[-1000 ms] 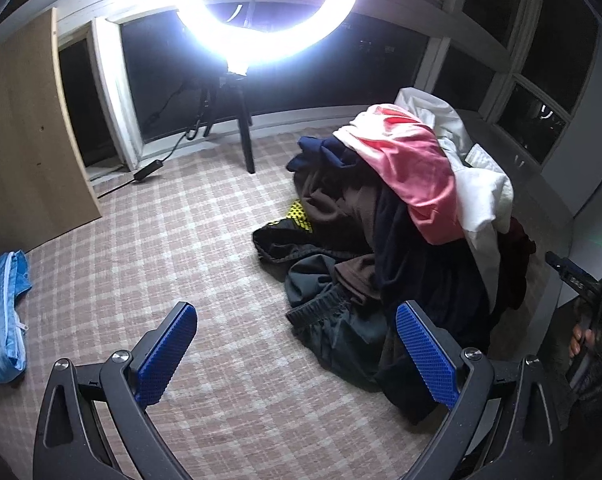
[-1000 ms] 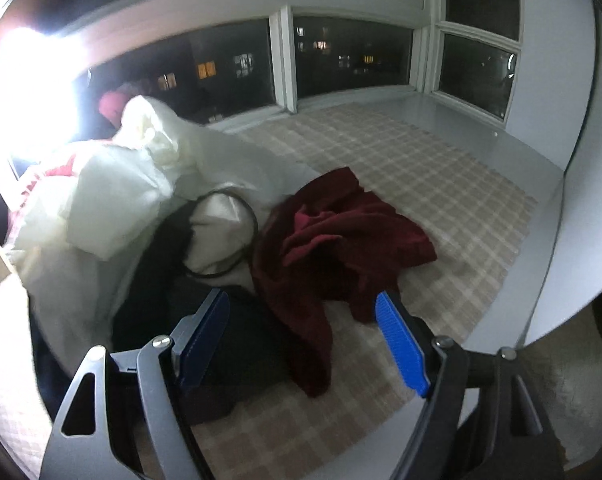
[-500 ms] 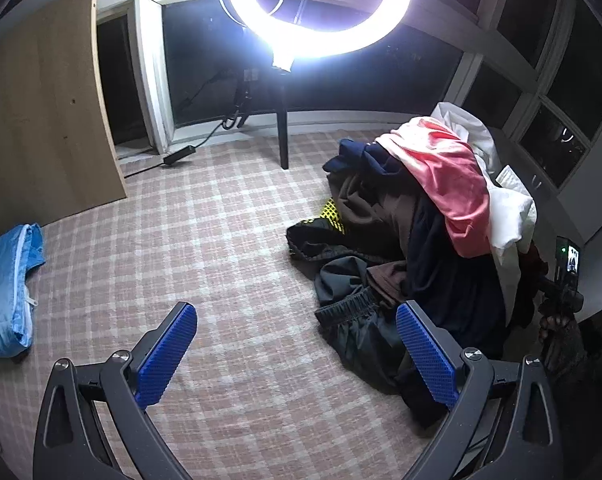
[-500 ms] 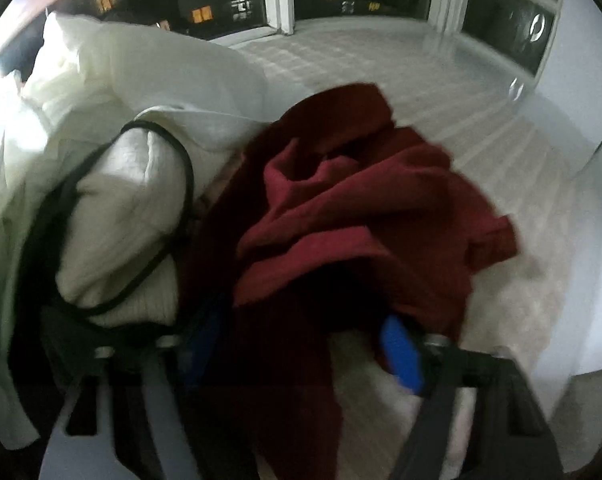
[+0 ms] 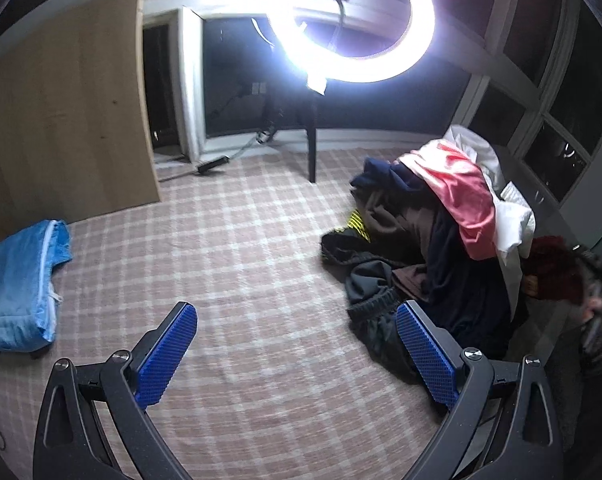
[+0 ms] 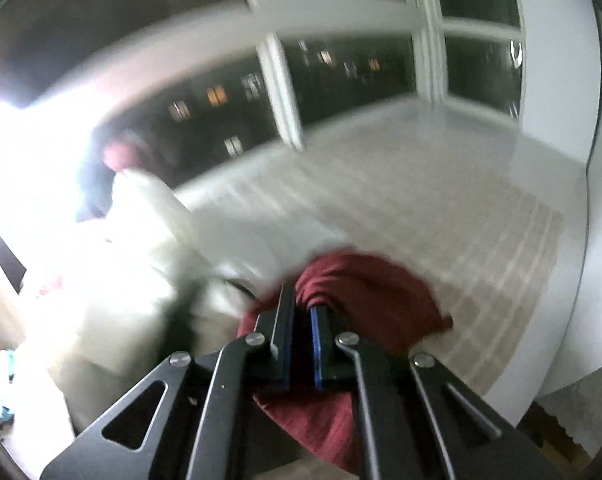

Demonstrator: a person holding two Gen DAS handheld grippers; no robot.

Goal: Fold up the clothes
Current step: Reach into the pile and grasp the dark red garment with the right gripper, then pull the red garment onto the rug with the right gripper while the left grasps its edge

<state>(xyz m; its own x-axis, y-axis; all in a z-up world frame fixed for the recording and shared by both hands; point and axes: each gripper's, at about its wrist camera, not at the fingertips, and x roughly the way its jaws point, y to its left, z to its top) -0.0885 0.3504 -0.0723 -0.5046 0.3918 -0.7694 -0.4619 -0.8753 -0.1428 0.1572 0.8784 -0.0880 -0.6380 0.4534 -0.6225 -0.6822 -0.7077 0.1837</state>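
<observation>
Left tool (image 5: 296,350) sits wide open with nothing in it, hovering over the checked cover (image 5: 229,248) of what looks like a bed. The blue pads (image 5: 167,356) frame bare fabric.

Right tool (image 6: 301,330) is clamped nearly all the way closed on a maroon garment (image 6: 381,292) — the cloth bunches up between the blue pads and spills out both past the tips and underneath. That view is pretty motion-blurred, so detail is rough.

The pile (image 5: 433,240) of clothes sits on the right side of the bed in the left wrist view: dark stuff at the bottom, a pink piece (image 5: 461,188) draped on top, white things (image 5: 513,224) on the far-right edge. A dark grey item with an elastic waistband (image 5: 371,300) hangs off the near side of the pile, just beside the left tool's right finger. The maroon garment (image 5: 557,268) also shows at the far right edge there, next to the white stuff.

Over on the left edge of the bed — a folded blue item (image 5: 17,284), well apart from the pile.

A ring light (image 5: 351,20) on a stand blazes at the far end, with a wooden panel (image 5: 61,100) on the far left. Windows (image 6: 333,76) behind are dark, with lit buildings outside.
</observation>
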